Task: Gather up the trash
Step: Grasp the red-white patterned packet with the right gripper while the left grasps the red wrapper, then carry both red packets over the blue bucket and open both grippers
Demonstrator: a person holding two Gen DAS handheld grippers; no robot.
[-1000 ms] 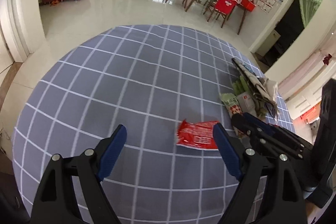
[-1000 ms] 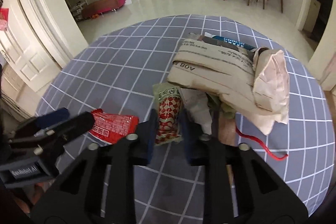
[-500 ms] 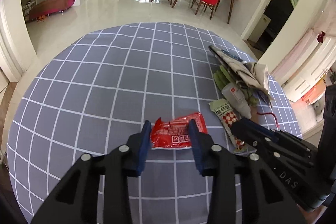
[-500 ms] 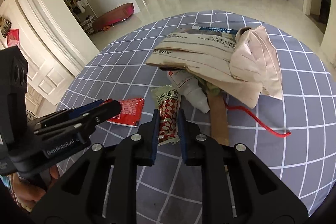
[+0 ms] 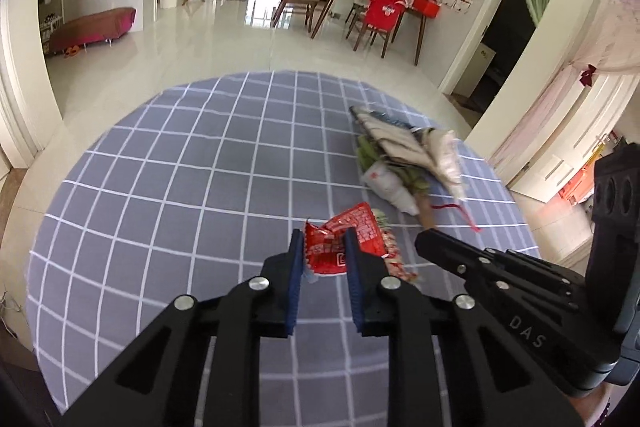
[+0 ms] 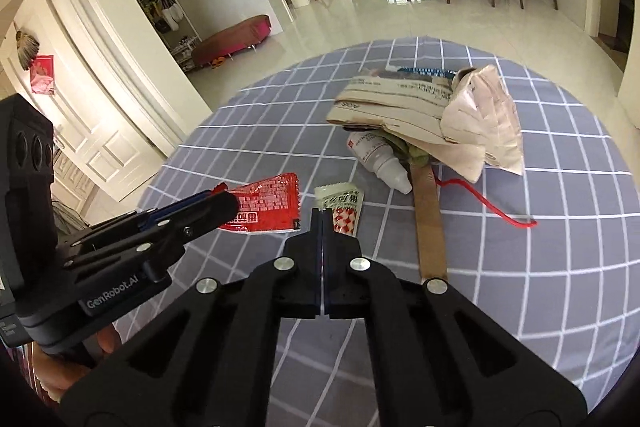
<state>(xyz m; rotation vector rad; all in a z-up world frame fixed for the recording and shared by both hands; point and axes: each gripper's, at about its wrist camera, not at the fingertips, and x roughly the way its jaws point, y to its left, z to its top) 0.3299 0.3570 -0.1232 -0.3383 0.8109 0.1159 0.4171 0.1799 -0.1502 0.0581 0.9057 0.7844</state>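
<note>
Left gripper (image 5: 323, 251) clamped on crumpled red foil wrapper (image 5: 340, 239), jaws just closing | right gripper (image 6: 322, 217) pinching green-and-red checked sachet (image 6: 342, 207) by edge | risk: thin hold, slippage.

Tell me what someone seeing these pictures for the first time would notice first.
Probably the two grippers side by side, each shut on a snack packet: the left gripper pinches a crumpled red wrapper, and the right gripper clamps a green and red checked sachet. Next, the heap of paper bags with a white bottle beneath it, farther back on the grey checked tablecloth.
</note>
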